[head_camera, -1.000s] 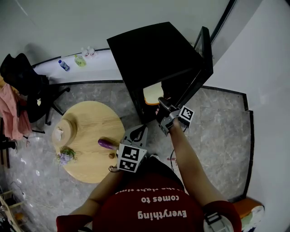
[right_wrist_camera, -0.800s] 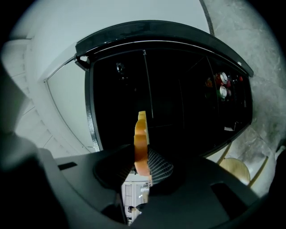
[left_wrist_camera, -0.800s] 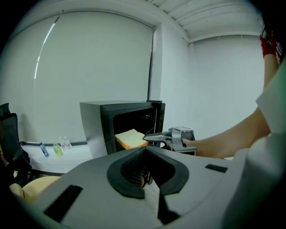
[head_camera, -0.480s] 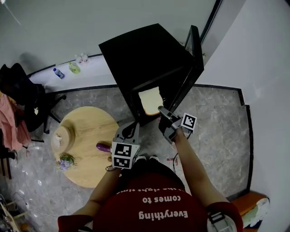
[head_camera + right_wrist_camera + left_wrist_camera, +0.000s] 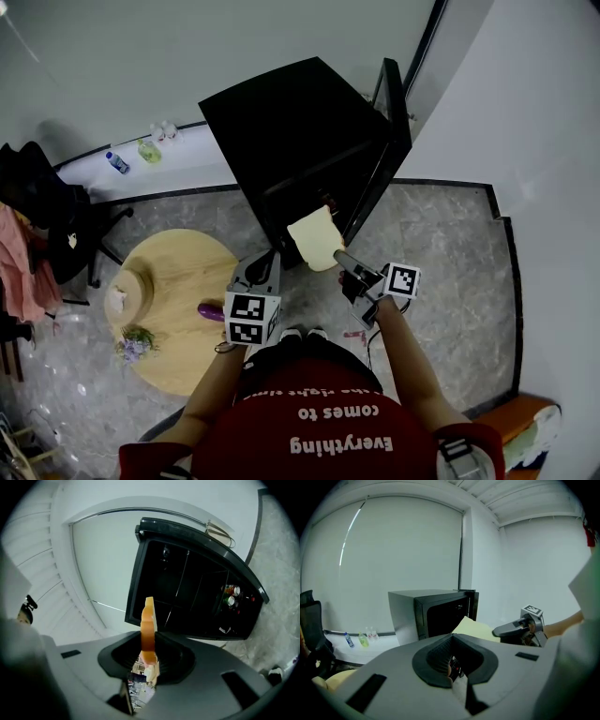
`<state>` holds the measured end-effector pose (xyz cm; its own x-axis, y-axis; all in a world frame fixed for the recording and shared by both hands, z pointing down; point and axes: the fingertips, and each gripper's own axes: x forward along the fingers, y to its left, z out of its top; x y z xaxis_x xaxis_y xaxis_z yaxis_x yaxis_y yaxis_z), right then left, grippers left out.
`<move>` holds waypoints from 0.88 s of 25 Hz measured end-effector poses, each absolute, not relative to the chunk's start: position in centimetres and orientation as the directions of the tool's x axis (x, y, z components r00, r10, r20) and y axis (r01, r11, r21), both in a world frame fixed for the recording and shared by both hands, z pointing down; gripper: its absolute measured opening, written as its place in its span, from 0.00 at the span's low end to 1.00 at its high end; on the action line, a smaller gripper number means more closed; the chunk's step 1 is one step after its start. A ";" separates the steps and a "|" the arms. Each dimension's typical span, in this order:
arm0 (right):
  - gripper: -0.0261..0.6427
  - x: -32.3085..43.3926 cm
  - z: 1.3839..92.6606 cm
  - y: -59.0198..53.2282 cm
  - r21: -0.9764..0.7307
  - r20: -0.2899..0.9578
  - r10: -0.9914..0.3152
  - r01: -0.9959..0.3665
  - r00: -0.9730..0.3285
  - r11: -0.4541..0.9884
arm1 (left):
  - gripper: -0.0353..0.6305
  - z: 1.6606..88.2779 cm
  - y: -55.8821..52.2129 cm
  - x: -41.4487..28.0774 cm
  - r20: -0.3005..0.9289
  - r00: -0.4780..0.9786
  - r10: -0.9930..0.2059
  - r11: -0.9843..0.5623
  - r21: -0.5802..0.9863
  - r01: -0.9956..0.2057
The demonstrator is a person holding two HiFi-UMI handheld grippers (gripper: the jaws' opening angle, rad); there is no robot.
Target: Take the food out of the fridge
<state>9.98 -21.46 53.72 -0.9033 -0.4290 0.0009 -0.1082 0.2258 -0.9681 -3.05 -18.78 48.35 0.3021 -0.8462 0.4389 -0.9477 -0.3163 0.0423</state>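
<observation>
The right gripper (image 5: 341,260) is closed on the lower edge of a slice of bread (image 5: 316,238), which stands on edge between the jaws, its brown crust facing that gripper's camera. The bread hangs in the air just in front of the black fridge (image 5: 300,131), outside it and above the grey stone floor (image 5: 441,244). The fridge door (image 5: 382,141) stands wide open to the right, and the right gripper view shows drink cans (image 5: 230,596) on its inner shelf. The left gripper (image 5: 265,263) is held just left of the bread, pointing toward the fridge, its jaws together with nothing between them. To the left stands a round wooden table (image 5: 178,272) with an eggplant (image 5: 211,311) lying on it.
</observation>
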 end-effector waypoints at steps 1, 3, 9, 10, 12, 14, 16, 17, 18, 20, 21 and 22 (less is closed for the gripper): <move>0.18 10.2 53.0 -21.1 -0.969 -0.013 -0.437 -0.097 -0.900 0.229 | 0.06 48.3 -18.8 -3.0 0.439 0.303 -0.846 -0.318 0.041 -0.947; 0.18 10.9 51.4 -20.5 -0.968 -0.059 -0.464 -0.062 -0.884 0.242 | 0.06 48.3 -18.7 -3.0 0.442 0.302 -0.845 -0.323 0.028 -0.946; 0.18 13.2 45.9 -19.2 -0.935 -0.245 -0.506 0.064 -0.827 0.348 | 0.06 46.7 -17.9 -1.9 0.414 0.309 -0.856 -0.364 -0.060 -0.929; 0.18 13.4 45.4 -18.9 -0.929 -0.266 -0.500 0.079 -0.824 0.363 | 0.06 46.3 -17.7 -1.7 0.406 0.313 -0.858 -0.373 -0.074 -0.925; 0.18 13.5 44.6 -18.3 -0.920 -0.293 -0.486 0.104 -0.823 0.377 | 0.06 45.5 -17.3 -1.2 0.390 0.326 -0.861 -0.389 -0.092 -0.917; 0.18 13.5 44.1 -17.9 -0.914 -0.306 -0.475 0.116 -0.825 0.388 | 0.06 45.0 -17.2 -1.0 0.377 0.337 -0.863 -0.397 -0.093 -0.913; 0.18 13.5 43.8 -17.7 -0.910 -0.311 -0.466 0.118 -0.828 0.398 | 0.06 44.7 -17.6 -0.8 0.370 0.342 -0.864 -0.398 -0.083 -0.914; 0.18 13.4 43.6 -17.7 -0.908 -0.314 -0.463 0.120 -0.829 0.402 | 0.06 44.6 -17.8 -0.7 0.367 0.344 -0.864 -0.397 -0.078 -0.914; 0.18 13.4 43.5 -17.6 -0.905 -0.319 -0.460 0.123 -0.829 0.407 | 0.06 44.4 -17.9 -0.6 0.364 0.346 -0.865 -0.397 -0.073 -0.915; 0.18 13.2 43.1 -17.5 -0.899 -0.330 -0.448 0.132 -0.831 0.418 | 0.06 44.2 -18.2 -0.3 0.361 0.348 -0.865 -0.397 -0.070 -0.915; 0.18 13.0 42.9 -17.4 -0.896 -0.337 -0.443 0.138 -0.831 0.422 | 0.06 44.2 -18.3 -0.2 0.360 0.348 -0.866 -0.397 -0.070 -0.915; 0.18 12.9 42.7 -17.3 -0.893 -0.346 -0.440 0.147 -0.829 0.425 | 0.06 44.2 -18.2 -0.2 0.360 0.349 -0.865 -0.398 -0.071 -0.915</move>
